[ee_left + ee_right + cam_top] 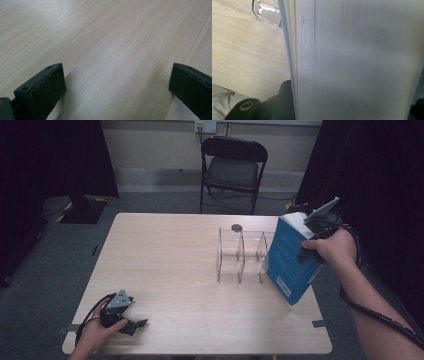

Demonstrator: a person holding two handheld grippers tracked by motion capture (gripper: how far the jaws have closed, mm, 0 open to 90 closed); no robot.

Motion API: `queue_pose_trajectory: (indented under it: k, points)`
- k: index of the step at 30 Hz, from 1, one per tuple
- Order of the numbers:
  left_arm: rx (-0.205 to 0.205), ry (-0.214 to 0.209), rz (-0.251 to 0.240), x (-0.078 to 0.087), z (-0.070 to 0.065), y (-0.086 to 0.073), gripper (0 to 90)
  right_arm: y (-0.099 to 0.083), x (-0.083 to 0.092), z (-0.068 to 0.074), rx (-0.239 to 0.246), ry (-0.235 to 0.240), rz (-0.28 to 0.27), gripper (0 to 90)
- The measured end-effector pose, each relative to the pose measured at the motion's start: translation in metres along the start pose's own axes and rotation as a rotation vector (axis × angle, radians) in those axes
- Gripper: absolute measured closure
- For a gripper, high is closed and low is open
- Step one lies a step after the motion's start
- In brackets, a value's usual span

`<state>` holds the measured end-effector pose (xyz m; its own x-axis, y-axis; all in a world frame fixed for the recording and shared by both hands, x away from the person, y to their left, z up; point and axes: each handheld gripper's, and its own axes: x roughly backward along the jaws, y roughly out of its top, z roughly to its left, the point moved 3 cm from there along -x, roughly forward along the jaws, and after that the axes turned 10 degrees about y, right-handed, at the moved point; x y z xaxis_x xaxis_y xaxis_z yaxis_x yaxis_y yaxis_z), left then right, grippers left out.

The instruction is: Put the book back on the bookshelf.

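Blue book (289, 260) sits clamped between the right gripper (306, 249) jaws.

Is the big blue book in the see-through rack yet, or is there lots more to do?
Not yet. Done so far: the right tongs have gripped the blue book and hold it tilted, its lower corner near the table's right edge. In hand: bringing it beside the clear rack, whose slots look empty. Left: standing the book in a slot and letting go. The left tongs rest open on the table.
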<state>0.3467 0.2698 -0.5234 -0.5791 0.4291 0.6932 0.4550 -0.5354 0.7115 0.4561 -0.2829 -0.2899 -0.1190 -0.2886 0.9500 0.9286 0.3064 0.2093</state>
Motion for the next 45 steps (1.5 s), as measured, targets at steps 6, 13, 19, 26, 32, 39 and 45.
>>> queue_pose_trajectory:
  k: [6,13,19,26,32,39,45]
  points:
    - [0.000,-0.001,0.000,0.000,0.000,0.000,0.0,0.004,0.000,-0.003,-0.011,-0.014,0.012,61.7]
    - [0.000,-0.002,0.000,0.000,0.000,0.000,0.0,0.011,-0.003,-0.004,-0.031,-0.002,-0.010,61.6]
    - [-0.001,-0.002,-0.001,0.000,0.000,0.000,0.0,0.018,-0.005,-0.004,-0.046,0.001,-0.024,61.6]
    - [-0.002,-0.003,0.000,0.000,0.000,0.000,0.0,0.022,-0.006,-0.005,-0.060,-0.013,-0.033,61.6]
    - [-0.001,-0.001,-0.001,0.000,0.000,0.000,0.0,0.025,-0.009,-0.004,-0.083,-0.015,-0.058,61.6]
    - [-0.001,0.000,-0.001,0.000,0.000,0.000,0.0,0.030,-0.013,-0.002,-0.097,-0.030,-0.071,61.6]
    - [0.001,-0.004,-0.008,0.000,0.000,0.000,0.0,0.034,-0.015,-0.002,-0.115,-0.031,-0.073,61.6]
